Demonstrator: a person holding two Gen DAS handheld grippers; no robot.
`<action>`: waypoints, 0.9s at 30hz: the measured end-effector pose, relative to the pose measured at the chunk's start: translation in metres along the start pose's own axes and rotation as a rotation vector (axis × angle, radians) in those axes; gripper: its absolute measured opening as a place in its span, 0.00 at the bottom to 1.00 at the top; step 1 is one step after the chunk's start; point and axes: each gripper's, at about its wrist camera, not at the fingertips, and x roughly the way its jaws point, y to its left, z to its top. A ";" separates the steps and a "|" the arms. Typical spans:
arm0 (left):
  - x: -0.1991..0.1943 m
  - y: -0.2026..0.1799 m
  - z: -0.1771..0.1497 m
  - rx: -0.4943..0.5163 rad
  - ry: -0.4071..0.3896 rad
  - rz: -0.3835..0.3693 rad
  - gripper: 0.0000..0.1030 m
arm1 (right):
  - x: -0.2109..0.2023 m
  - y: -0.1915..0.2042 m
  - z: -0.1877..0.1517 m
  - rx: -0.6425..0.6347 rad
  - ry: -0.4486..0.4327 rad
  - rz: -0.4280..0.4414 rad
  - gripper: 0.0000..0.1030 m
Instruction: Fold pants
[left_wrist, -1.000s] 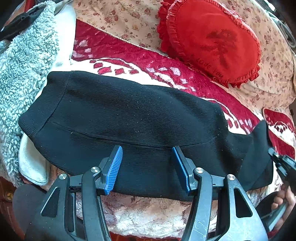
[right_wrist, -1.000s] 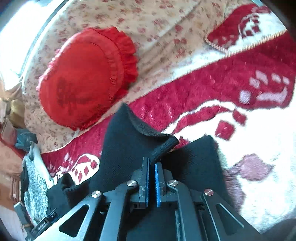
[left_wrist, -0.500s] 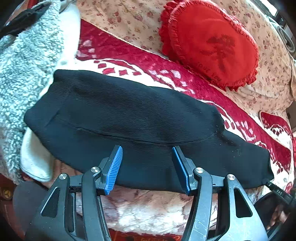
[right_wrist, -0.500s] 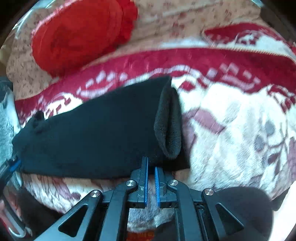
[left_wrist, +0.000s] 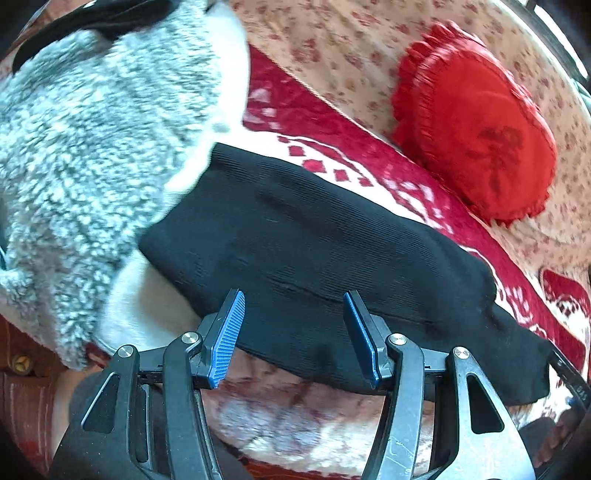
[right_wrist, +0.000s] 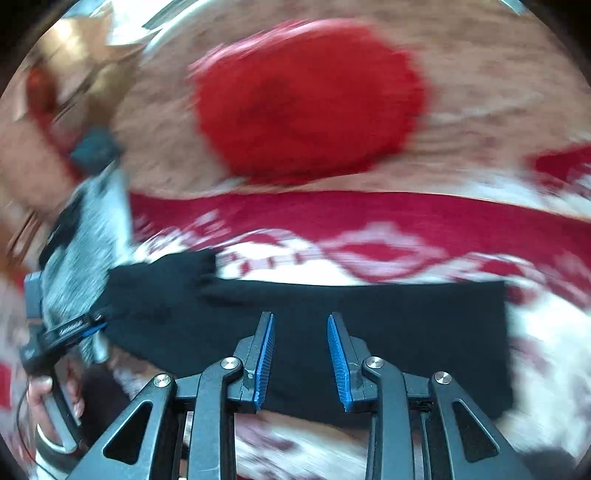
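Pants (left_wrist: 314, 258) soft, limp knit (likely light); grab near bed edge; left claw (left_wrist: 293, 338), right claw (right_wrist: 300, 360) gape empty

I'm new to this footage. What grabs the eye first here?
The bright red heart pillow on the floral cover at the back stands out most. In front of it, the black pants lie stretched across the red-and-white blanket, with both open claws, left claw and right claw, poised over them.
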 end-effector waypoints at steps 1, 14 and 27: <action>0.001 0.005 0.002 -0.009 -0.001 0.003 0.53 | 0.015 0.015 0.004 -0.034 0.009 0.040 0.27; 0.019 0.019 0.013 -0.008 -0.001 -0.016 0.53 | 0.118 0.081 0.048 -0.199 0.033 0.006 0.07; -0.002 0.010 0.012 0.037 -0.039 0.058 0.53 | 0.063 0.099 0.030 -0.232 -0.005 0.078 0.09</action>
